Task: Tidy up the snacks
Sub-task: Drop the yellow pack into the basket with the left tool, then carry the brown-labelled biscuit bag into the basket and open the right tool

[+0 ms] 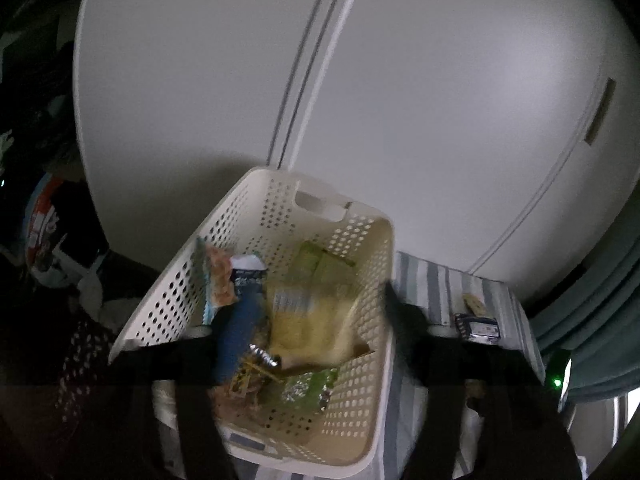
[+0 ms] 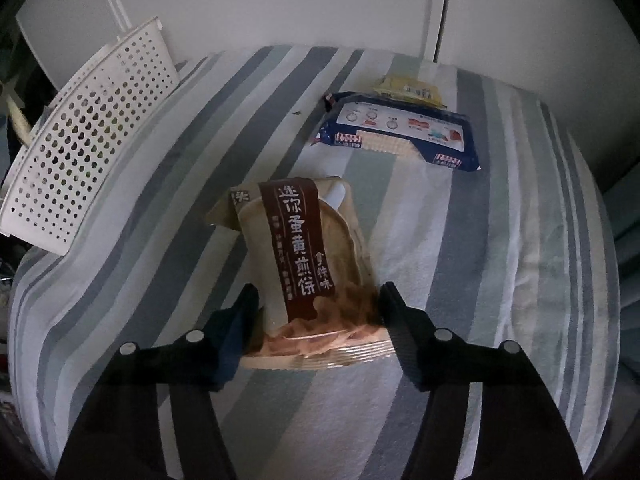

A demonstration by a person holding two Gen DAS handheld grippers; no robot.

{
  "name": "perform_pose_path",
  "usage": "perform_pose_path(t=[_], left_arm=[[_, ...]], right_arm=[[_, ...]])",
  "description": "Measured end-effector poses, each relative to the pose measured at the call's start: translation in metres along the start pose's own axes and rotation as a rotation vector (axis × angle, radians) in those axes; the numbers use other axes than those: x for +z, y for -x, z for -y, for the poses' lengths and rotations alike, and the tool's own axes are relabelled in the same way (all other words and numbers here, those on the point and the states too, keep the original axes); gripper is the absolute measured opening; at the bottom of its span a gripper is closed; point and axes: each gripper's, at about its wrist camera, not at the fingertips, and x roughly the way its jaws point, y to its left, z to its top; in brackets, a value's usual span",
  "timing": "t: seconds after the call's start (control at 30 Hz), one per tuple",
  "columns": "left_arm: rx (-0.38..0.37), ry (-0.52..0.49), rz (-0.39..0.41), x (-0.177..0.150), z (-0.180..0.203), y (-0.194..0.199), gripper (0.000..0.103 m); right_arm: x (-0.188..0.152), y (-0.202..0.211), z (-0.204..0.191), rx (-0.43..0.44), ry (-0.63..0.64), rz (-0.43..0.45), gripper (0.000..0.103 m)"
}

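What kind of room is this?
Probably a bedroom: a striped sheet covers a soft surface like a bed, white cupboard doors stand behind it, and a teal curtain hangs to one side.

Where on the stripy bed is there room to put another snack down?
There is bare striped cover to the right of the brown snack pack, below the blue packet. More lies between the white basket and the brown pack. The far right corner is crowded: the blue packet and a yellow packet lie there. The basket looks nearly full.
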Motion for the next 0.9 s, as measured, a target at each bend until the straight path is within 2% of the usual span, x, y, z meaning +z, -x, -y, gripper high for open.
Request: perform_pose_path(t=[0.07,0.2,0.33,0.47,0.5,0.57,0.63,0.7,0.73,0.83,0.9], left_arm=[[0.005,0.014,0.012,-0.003,-0.004,0.0,0.093],[0.076,-0.007,0.049,-0.011,-0.005,0.002,0.093],[0.112,0.009,0.083,-0.021,-0.008,0.006,0.095],[0.143,0.031,0.128,-0.03,-0.011,0.008,0.095],[0.155,0.034,0.141,-0.031,-0.011,0.009,0.095],[0.188,0.045,0.181,-0.033,-0.013,0.012,0.095],[0.209,0.057,0.217,-0.035,-0.016,0.014,0.095],[0.22,0.069,0.243,-0.035,-0.019,0.016,0.095],[0.224,0.073,0.253,-0.035,-0.02,0.016,0.095],[0.23,0.06,0.262,-0.036,-0.021,0.014,0.095],[0.224,0.054,0.261,-0.038,-0.021,0.014,0.095]], right_arm=[[-0.004,0.004,-0.003,0.043,-0.02,0.008,0.062],[-0.014,0.019,0.006,0.127,-0.067,0.031,0.06],[-0.019,0.027,0.009,0.226,-0.134,0.054,0.06],[-0.011,0.028,-0.004,0.295,-0.192,0.077,0.059],[-0.009,0.029,-0.005,0.311,-0.205,0.084,0.058],[-0.006,0.035,-0.008,0.36,-0.224,0.099,0.045],[0.0,0.04,-0.012,0.411,-0.239,0.113,0.043],[0.005,0.047,-0.021,0.386,-0.224,0.127,0.043],[0.008,0.051,-0.026,0.339,-0.206,0.141,0.043],[0.01,0.052,-0.028,0.275,-0.205,0.149,0.051],[0.009,0.044,-0.023,0.239,-0.221,0.12,0.054]])
